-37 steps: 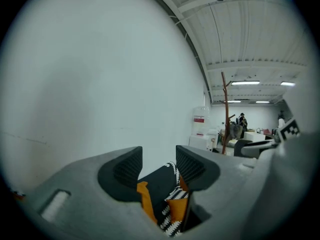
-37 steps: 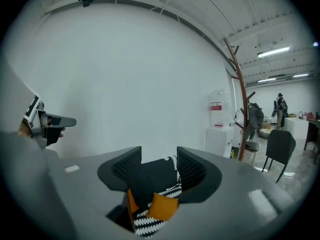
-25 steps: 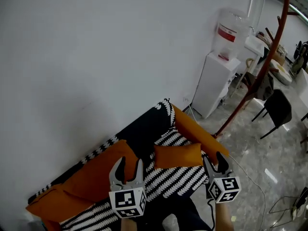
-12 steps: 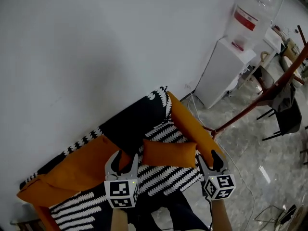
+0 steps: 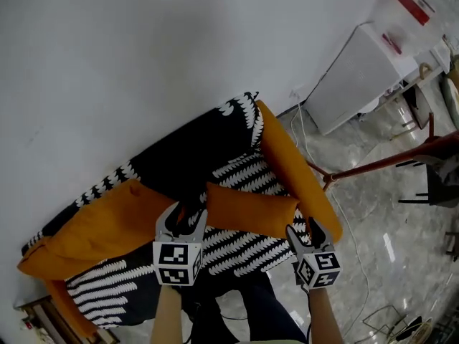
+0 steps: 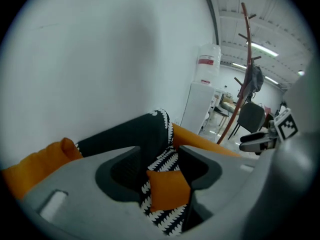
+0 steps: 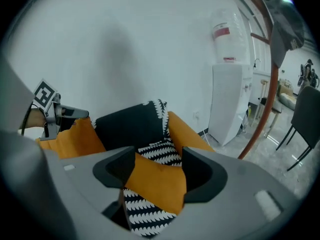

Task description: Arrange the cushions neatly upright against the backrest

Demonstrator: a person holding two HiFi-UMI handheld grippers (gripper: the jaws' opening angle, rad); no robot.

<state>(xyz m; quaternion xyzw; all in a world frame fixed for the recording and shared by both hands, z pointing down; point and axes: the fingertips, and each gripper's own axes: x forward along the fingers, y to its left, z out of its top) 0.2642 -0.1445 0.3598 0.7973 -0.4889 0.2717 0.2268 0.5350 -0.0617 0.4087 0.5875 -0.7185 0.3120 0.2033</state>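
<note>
the task looks barely begun. on the sofa point(image 5: 247, 249) a big cushion point(image 5: 100, 224) slumps across the left end, leaning crookedly on the backrest point(image 5: 179, 160), and a small cushion point(image 5: 251, 212) lies flat on the patterned seat, clear of the backrest. both, i judge, are yet to be stood up straight. the left claw point(image 5: 188, 219) hangs just beside the small cushion's left end, and the right claw point(image 5: 304, 230) is near its right end. both claws are released, their jaws having just spread wider. each gripper view shows the small cushion through the gap, beyond the jaws, not pinched. there is no surface here, only the sofa against a bare white wall point(image 5: 143, 63), a pale marble floor point(image 5: 387, 221), a water dispenser point(image 5: 373, 70) and a red stand point(image 5: 387, 160) to the right
</note>
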